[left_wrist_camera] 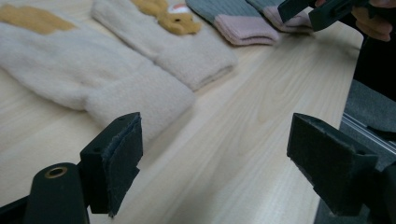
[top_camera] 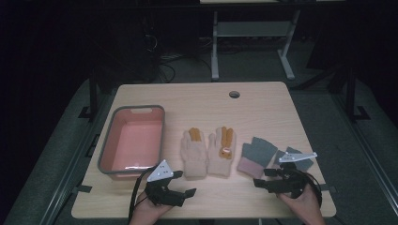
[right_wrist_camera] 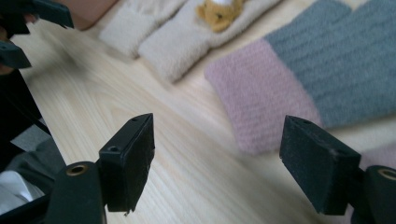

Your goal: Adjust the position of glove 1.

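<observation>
Two cream gloves with orange patches lie side by side mid-table, the left cream glove [top_camera: 194, 152] [left_wrist_camera: 70, 70] and the right cream glove [top_camera: 222, 151] [left_wrist_camera: 187, 46] bearing a small bear. To their right lie two grey gloves with pink cuffs, one grey glove [top_camera: 256, 157] [right_wrist_camera: 299, 79] and a second grey glove [top_camera: 296, 158] partly under my right hand's gripper. My left gripper [top_camera: 185, 194] [left_wrist_camera: 217, 163] is open near the front edge, just short of the cream cuffs. My right gripper [top_camera: 263, 179] [right_wrist_camera: 217, 163] is open, close to the pink cuff [right_wrist_camera: 254, 100].
A pink basin with a grey rim [top_camera: 106, 149] stands empty at the left of the wooden table [top_camera: 220, 199]. A cable hole [top_camera: 234, 94] sits near the far edge. Beyond the table stands a white desk frame [top_camera: 215, 51]. Dark floor surrounds the table.
</observation>
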### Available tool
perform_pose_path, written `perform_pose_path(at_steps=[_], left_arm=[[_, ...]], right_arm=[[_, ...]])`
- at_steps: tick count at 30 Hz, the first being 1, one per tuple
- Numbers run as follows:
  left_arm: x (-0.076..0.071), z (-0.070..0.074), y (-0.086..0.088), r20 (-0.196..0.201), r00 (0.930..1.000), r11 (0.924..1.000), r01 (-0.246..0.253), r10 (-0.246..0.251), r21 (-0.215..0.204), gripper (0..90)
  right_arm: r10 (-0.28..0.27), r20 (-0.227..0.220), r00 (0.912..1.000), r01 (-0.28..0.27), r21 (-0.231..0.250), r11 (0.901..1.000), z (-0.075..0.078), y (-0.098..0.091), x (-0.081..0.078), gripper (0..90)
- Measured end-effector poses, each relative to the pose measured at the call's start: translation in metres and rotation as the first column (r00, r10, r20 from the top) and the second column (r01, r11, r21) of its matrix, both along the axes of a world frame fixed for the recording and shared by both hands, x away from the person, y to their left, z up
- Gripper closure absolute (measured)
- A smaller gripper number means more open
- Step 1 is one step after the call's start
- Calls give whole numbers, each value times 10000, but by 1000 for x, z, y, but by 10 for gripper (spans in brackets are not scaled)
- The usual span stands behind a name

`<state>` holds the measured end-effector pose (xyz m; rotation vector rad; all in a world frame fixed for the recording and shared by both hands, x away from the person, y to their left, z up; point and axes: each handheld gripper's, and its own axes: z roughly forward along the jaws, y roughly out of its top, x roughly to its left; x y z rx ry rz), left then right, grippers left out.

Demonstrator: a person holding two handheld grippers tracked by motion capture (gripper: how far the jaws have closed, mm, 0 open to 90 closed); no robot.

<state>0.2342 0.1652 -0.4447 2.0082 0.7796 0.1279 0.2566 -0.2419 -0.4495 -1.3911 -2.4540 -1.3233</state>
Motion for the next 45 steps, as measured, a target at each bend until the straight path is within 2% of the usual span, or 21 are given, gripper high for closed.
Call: perform_pose_path(at_steps=[4,6,8,14,17,28,37,42,45], left_arm=[[5,-1,1,-65,10000,10000,-33,33,-65,182],[6,-3,0,-56,10000,10000,9,-9,27,182],[8,-4,-1,-175,9998,10000,69,-69,-34,182],[9,0,-2,12,9999,9999,126,-126,77,182],[11,-1,-2,-40,10000,10000,86,-86,-9,182],[12,-6,-10,52,9994,9991,339,-340,263,182],[10,-6,-13,74,9994,9991,345,-346,229,182],[10,-8,-14,76,9992,9987,386,-389,345,182],[9,-7,-15,105,9992,9984,393,-397,398,182]], right_arm=[[4,-85,10000,-4,-43,10000,4,3,6,259],[133,-176,9998,-138,-272,9995,7,8,14,258],[130,-230,9996,-137,-291,9995,9,10,16,258],[410,-289,9987,-429,-667,9969,19,26,29,258],[544,-299,9981,-565,-727,9958,22,33,35,258],[1141,-410,9926,-1184,-1281,9847,36,62,57,269],[1320,-471,9901,-1375,-1424,9802,39,75,71,269],[1503,-451,9876,-1555,-1522,9760,40,84,79,273],[1599,-454,9861,-1654,-1737,9708,38,90,84,272]])
